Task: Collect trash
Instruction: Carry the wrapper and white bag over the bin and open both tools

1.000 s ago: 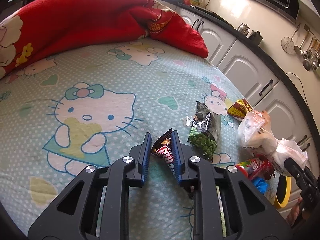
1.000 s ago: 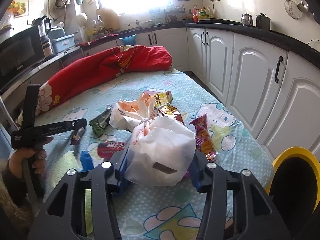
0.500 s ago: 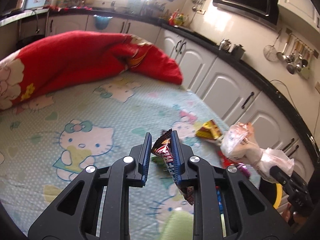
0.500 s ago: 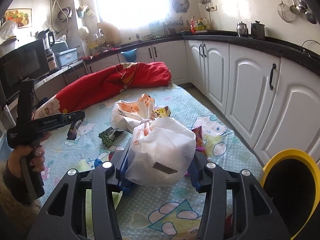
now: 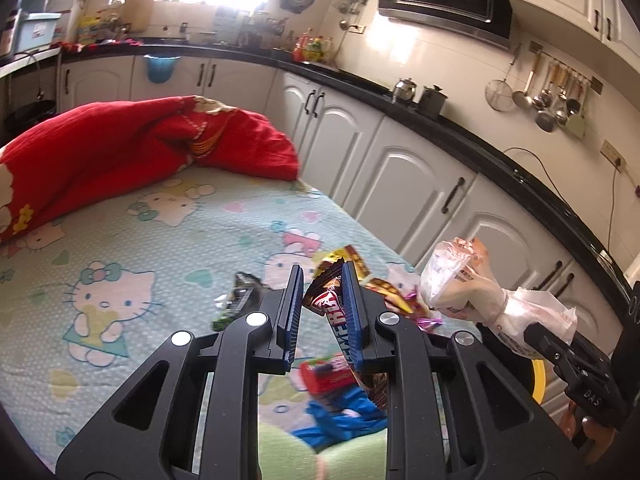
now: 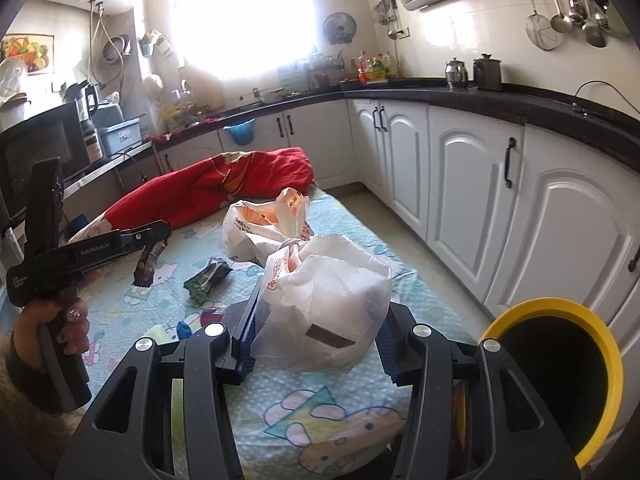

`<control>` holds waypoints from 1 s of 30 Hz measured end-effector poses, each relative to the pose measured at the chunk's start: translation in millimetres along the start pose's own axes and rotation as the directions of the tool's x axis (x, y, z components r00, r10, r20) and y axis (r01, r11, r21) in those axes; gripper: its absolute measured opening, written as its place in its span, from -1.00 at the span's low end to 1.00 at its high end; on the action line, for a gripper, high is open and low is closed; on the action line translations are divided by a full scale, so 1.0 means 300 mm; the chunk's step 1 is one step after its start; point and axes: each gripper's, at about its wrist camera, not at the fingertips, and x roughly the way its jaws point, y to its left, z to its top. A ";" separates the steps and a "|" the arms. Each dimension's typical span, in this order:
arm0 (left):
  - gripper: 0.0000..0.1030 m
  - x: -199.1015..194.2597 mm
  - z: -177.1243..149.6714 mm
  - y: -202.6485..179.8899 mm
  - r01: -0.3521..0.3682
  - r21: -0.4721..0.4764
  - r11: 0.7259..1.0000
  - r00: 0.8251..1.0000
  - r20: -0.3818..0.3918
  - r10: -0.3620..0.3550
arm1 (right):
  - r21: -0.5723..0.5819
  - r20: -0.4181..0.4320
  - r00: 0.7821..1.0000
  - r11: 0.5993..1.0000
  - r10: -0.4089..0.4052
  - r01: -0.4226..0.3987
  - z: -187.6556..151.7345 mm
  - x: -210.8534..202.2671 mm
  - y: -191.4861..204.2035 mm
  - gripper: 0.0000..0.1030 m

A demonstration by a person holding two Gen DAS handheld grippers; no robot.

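**Inspector:** Report holdings, taking the yellow-rimmed black bin (image 6: 560,376) as reference.

**Assistant:** The left gripper (image 5: 320,300) is pressed nearly together, pinching a dark brown and red glossy snack wrapper (image 5: 330,304) near its upper end; the rest of the wrapper dangles free below the jaws. In the right wrist view it hangs over the bed, far from the bin. The right gripper (image 6: 316,336) is part-way spread and clamped on a knotted white plastic bag (image 6: 324,308), bulging between the jaws, just beside the bin's mouth.

**Inspector:** Outstanding trash?

**Assistant:** A green snack packet (image 6: 208,278), a crumpled blue wrapper (image 5: 344,416), a red packet (image 5: 324,372) and gold foil wrappers (image 5: 384,286) lie on the cartoon-cat printed bed sheet (image 5: 120,240), all well away from the bin. A red blanket (image 5: 140,152) lies farthest from it.

**Inspector:** Hazards?

**Assistant:** In my judgement, three. The wrapper is slick and held by a thin margin; a quick swing toward the bin could slide it out. The bag is soft and wider than its grip; its film may slip or tear, spilling the contents short of the rim. With both grippers heading for one opening, they could collide or knock the bin.
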 end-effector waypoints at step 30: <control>-0.73 0.111 -0.070 -0.425 0.187 0.137 0.973 0.982 -0.057 -0.180 | 0.101 0.026 0.973 0.969 -0.228 0.224 -0.058 -0.214 -0.299 -0.10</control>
